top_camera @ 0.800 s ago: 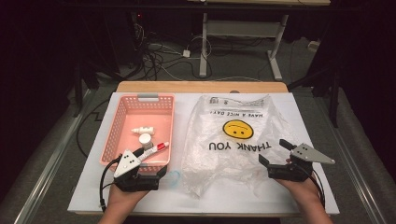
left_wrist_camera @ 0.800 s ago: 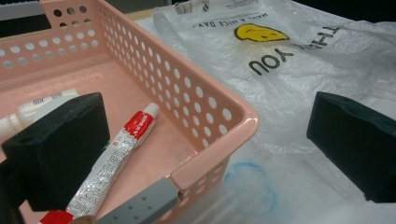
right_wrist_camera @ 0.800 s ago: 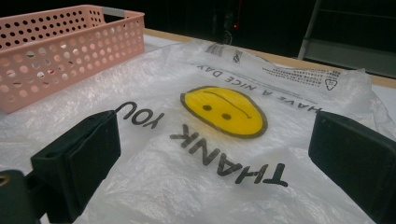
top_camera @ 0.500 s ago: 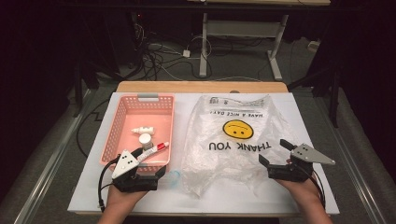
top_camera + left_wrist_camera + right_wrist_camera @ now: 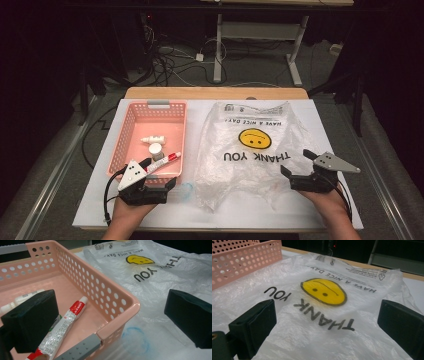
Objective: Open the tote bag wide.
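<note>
along the near edge of the worktop, both grippers wait with jaws wide and empty.

left gripper (image 5: 159, 176) straddles the near right corner of the pink basket (image 5: 131, 125); closing could catch its wall rather than the toothpaste tube (image 5: 65, 323) just inside. right gripper (image 5: 296, 162) sits at the bag (image 5: 252, 150)'s near right edge; thin film may slip or bunch.
</note>
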